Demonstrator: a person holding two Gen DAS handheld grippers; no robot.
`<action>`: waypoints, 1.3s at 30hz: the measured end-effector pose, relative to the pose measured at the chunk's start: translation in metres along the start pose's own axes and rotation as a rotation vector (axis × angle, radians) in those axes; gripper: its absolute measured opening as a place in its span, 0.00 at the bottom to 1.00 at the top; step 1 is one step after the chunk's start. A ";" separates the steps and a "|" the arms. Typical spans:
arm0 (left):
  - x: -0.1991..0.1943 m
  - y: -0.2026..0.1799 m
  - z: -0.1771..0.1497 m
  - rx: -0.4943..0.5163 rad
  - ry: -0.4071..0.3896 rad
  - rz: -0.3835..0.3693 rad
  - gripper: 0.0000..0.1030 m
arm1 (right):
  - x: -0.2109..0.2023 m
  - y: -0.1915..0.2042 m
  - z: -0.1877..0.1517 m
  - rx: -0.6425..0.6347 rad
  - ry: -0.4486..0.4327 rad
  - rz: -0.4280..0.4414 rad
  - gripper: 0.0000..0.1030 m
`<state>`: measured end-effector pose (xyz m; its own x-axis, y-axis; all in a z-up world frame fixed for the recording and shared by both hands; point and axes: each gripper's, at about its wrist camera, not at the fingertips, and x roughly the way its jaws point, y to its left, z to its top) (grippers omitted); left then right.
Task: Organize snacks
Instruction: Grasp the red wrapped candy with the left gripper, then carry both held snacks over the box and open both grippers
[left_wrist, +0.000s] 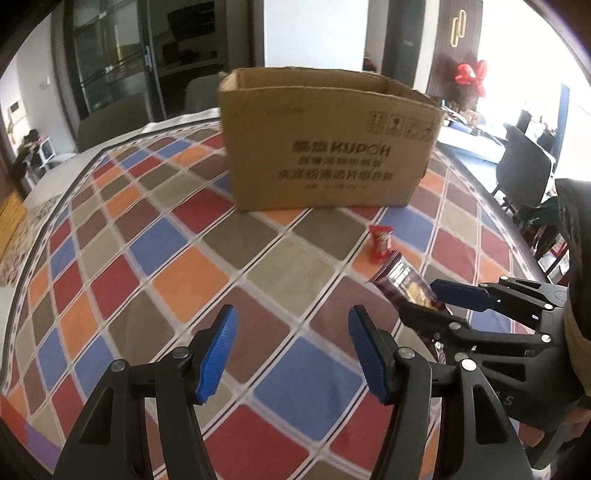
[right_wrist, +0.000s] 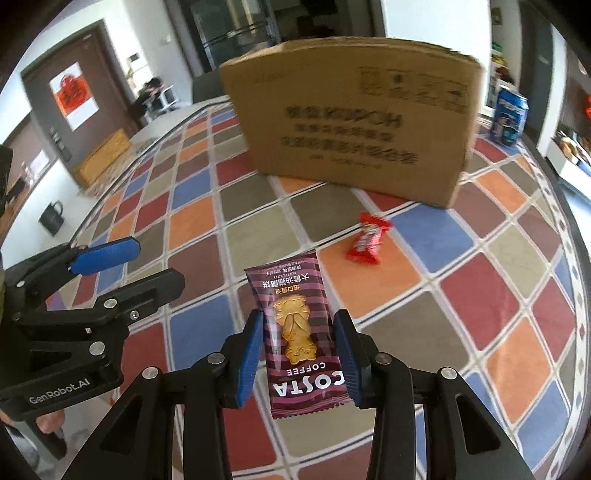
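Left wrist view: the left gripper (left_wrist: 291, 350) stands with its jaws moderately wide and nothing between them, over the checked cloth of the bench (left_wrist: 155, 236). The cardboard box (left_wrist: 325, 147) sits open-topped toward the far side of the bench; a small red snack packet (left_wrist: 380, 244) lies on the cloth in front of it. At right the right gripper (left_wrist: 439, 299) carries a maroon biscuit packet (left_wrist: 410, 286) that sticks out beyond the pads. Right wrist view: the jaws are drawn in narrow on the biscuit packet (right_wrist: 297, 332), which sits lengthwise between the blue pads (right_wrist: 249, 354); the grip is on the lower half only, with the upper half projecting free toward the box (right_wrist: 351, 122). A blue can (right_wrist: 510, 115) stands beside the box's right end. Risks, as judged: the glossy wrapper could slide or pivot out of the pads, since the hold is on a slick film; too hard a squeeze might crack the biscuit. The projecting end could catch the box's near wall if carried in too low. The two grippers sit close, so a crossing move could knock them together. The red packet (right_wrist: 365, 240) is light and could be swept aside.
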<state>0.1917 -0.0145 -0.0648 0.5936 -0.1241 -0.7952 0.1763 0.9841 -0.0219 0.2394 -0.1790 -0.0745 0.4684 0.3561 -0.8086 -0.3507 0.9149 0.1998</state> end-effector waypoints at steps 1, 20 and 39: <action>0.002 -0.002 0.002 0.002 -0.002 -0.007 0.59 | -0.002 -0.004 0.001 0.013 -0.011 -0.010 0.39; 0.077 -0.065 0.053 0.103 0.066 -0.159 0.52 | -0.020 -0.076 0.010 0.168 -0.108 -0.181 0.39; 0.116 -0.085 0.058 0.111 0.149 -0.180 0.18 | -0.010 -0.097 0.008 0.231 -0.098 -0.183 0.39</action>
<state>0.2908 -0.1198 -0.1201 0.4240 -0.2675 -0.8652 0.3584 0.9269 -0.1109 0.2752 -0.2697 -0.0809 0.5863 0.1882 -0.7879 -0.0654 0.9805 0.1856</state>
